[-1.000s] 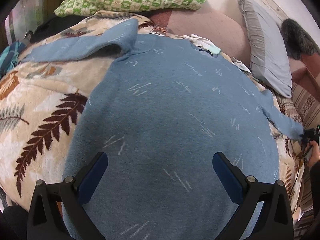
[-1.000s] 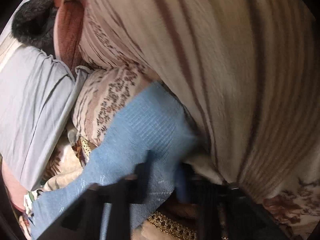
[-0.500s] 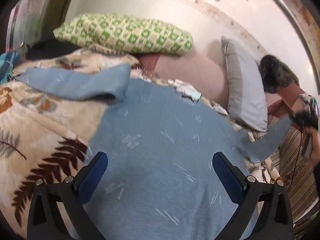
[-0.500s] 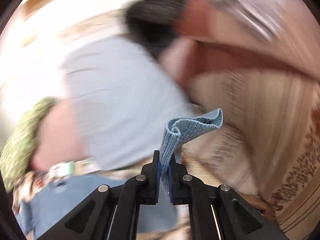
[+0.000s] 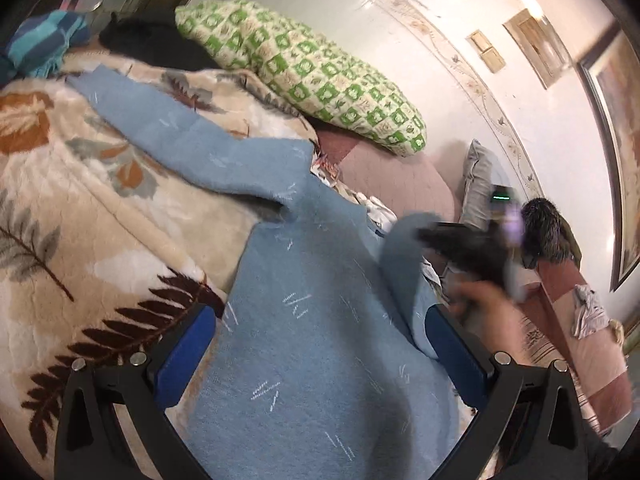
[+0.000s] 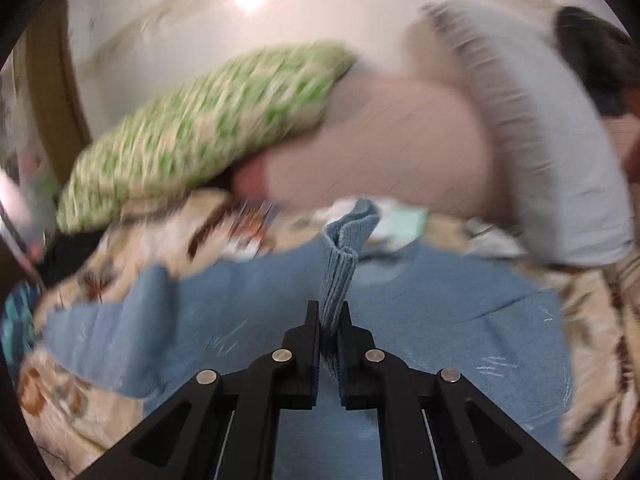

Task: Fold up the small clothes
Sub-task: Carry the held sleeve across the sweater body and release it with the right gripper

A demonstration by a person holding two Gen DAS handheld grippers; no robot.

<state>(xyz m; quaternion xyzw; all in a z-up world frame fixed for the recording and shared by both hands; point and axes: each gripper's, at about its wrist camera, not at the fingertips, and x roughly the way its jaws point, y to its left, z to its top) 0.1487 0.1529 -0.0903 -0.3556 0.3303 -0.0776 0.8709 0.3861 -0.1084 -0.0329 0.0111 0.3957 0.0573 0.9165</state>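
A light blue sweater (image 5: 312, 320) lies spread on a leaf-patterned blanket (image 5: 80, 208). Its left sleeve (image 5: 160, 128) lies stretched out to the far left. My left gripper (image 5: 320, 340) is open and empty above the sweater's body. My right gripper (image 6: 330, 320) is shut on the ribbed cuff (image 6: 340, 264) of the right sleeve and holds it up over the sweater's body (image 6: 440, 312). In the left wrist view the right gripper (image 5: 464, 248) and the raised sleeve (image 5: 400, 256) show blurred at the right.
A green checked pillow (image 5: 312, 72), a pink cushion (image 5: 392, 184) and a grey pillow (image 6: 552, 152) lie along the white wall at the head of the bed. A teal striped cloth (image 5: 44, 44) lies at the far left. Striped bedding (image 5: 560, 344) is at the right.
My right gripper closed on the right sleeve cuff at the bed's right side, lifted it and carried it left over the sweater's body. My left gripper rose and stayed open.
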